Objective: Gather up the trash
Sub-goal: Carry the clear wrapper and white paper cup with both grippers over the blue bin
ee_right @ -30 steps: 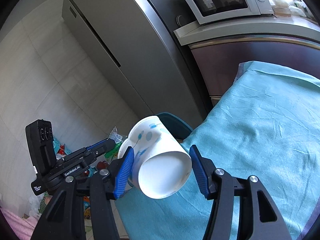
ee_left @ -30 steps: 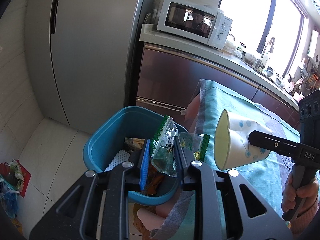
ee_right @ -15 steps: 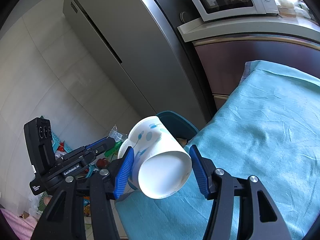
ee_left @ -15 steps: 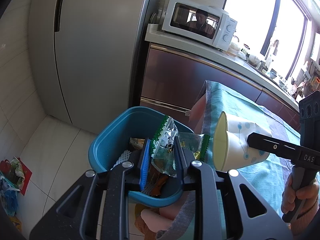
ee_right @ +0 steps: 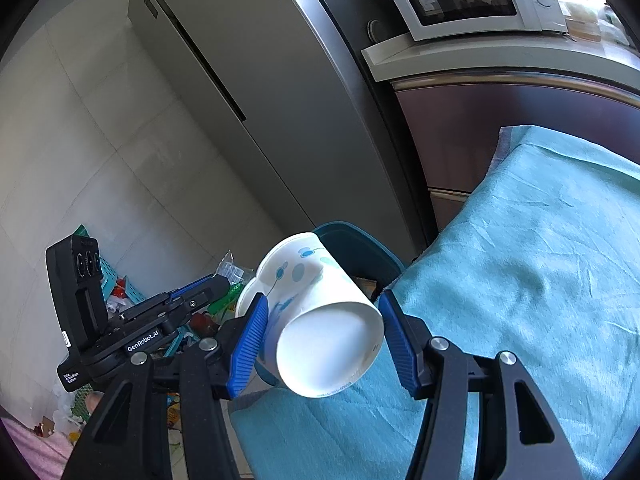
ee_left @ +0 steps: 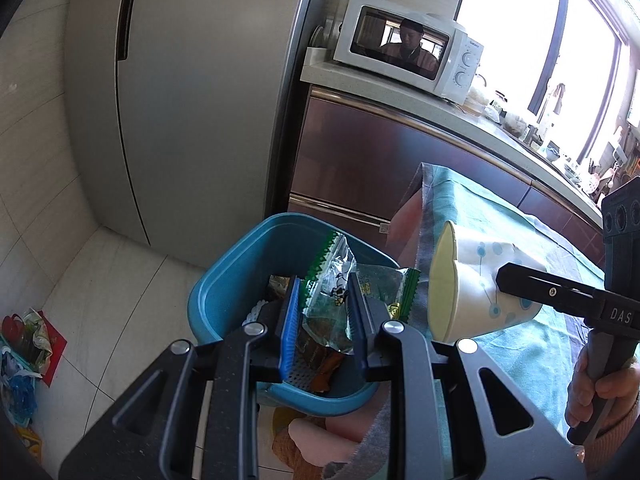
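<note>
Left gripper (ee_left: pixel 324 312): clamped on a clear snack wrapper (ee_left: pixel 328 284), held above the blue bin (ee_left: pixel 224 280).
Right gripper (ee_right: pixel 320 336): pads pressed on a tilted paper cup (ee_right: pixel 320 320), beside the bin, over the teal cloth (ee_right: pixel 540 280).
Bin: holds other wrappers.

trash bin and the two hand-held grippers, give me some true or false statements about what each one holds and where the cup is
1. The left hand-held gripper is shut on a clear snack wrapper with a green edge. True.
2. The right hand-held gripper holds a glass bottle. False: it is shut on a paper cup printed with blue dots.
3. The blue trash bin already has wrappers in it. True.
4. The paper cup stands upright on the teal tablecloth. False: it is held on its side, mouth toward the bin.
5. The bin sits on the counter beside the microwave. False: it sits low, at the table's end.
</note>
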Demonstrator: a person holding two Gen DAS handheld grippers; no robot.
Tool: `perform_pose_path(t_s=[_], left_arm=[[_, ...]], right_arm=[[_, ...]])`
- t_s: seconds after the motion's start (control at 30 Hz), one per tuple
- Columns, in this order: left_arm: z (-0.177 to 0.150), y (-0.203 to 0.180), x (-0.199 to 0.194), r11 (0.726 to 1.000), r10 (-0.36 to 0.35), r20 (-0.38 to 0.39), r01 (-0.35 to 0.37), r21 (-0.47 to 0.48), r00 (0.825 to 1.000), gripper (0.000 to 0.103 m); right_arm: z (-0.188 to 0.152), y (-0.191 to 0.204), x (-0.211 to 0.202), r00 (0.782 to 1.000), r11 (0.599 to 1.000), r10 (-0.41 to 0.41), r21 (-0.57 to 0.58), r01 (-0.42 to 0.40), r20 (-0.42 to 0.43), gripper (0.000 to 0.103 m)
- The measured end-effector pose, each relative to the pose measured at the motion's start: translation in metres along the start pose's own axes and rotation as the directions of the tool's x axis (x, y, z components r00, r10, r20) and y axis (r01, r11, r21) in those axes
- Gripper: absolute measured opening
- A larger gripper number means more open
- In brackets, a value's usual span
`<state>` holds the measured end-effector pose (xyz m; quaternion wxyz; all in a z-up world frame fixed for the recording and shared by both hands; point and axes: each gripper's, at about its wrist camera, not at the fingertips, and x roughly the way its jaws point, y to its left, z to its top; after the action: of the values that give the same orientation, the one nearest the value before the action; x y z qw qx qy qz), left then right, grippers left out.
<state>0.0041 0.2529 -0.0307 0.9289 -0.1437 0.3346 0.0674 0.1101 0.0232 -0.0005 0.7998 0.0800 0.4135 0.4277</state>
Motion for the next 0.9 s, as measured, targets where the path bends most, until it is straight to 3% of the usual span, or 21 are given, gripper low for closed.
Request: perform_pose_path(t_s=[0.9], left_arm=[[-0.001, 0.003, 0.006, 1.0, 0.017, -0.015, -0.018, -0.017, 1.0, 0.023]], right_arm=[[0.003, 0.006, 0.015, 0.999, 1.0, -0.017, -0.016, 0.016, -0.035, 0.055]])
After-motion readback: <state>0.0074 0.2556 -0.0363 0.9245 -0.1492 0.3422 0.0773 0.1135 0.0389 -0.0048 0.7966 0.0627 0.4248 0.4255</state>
